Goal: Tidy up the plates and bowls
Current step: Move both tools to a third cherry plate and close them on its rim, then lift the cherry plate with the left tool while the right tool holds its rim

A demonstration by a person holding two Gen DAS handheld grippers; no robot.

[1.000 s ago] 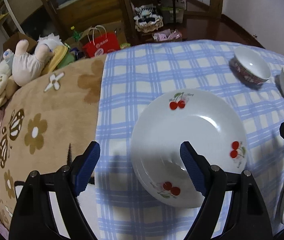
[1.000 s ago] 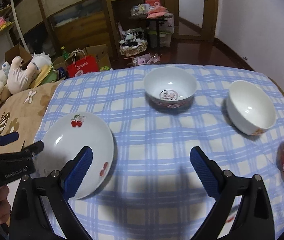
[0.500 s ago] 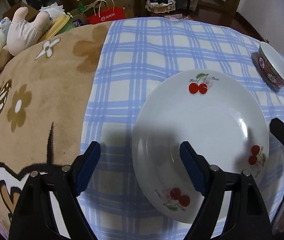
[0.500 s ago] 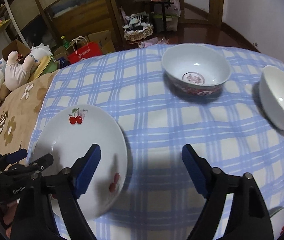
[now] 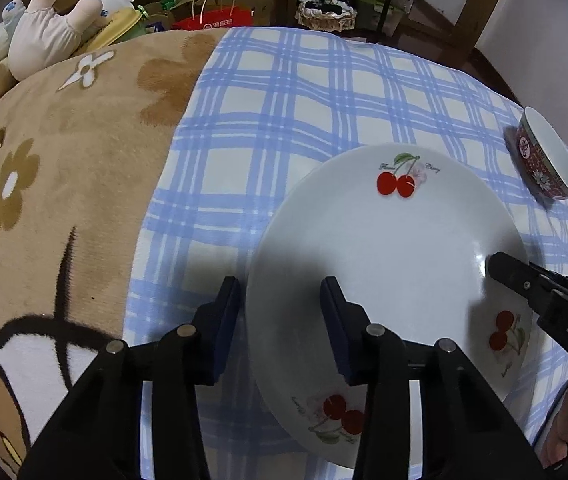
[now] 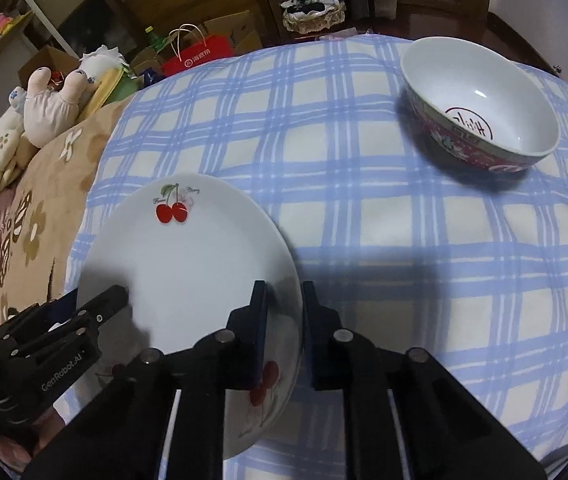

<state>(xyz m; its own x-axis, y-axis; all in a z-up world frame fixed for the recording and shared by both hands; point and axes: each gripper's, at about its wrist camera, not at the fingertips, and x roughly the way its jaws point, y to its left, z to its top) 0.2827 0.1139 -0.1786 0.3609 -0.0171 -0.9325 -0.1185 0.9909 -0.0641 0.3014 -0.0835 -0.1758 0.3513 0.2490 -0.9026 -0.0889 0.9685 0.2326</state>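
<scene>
My left jaws point(image 5: 280, 320) straddle the left rim of the cherry-print plate point(image 5: 388, 248): one blue pad stands outside the rim over the blue checked cloth point(image 5: 284, 92), the other over the plate's inner slope. They are closing, and a gap still shows between the outer pad and the rim, so I have no hold on that side yet.

My right jaws point(image 6: 284, 320) have the opposite rim of the same plate point(image 6: 188, 256) between them, one pad over the plate's face, the other just outside it above the cloth point(image 6: 364, 184). They are closing too and stand much narrower than the left pair; the pads look to be against the rim, though I cannot tell how firmly they press. The plate lies flat on the cloth between my two pairs of jaws. From the left wrist view my right jaws point(image 5: 500, 266) reach in over the far edge of the plate; from the right wrist view my left jaws point(image 6: 100, 300) do the same.

Ahead of the right jaws and off to the right sits a red-patterned bowl point(image 6: 480, 108), upright and well apart from the plate. Left of the left jaws lies a brown flowered blanket point(image 5: 64, 160), with a plush toy point(image 5: 52, 28) beyond it.
</scene>
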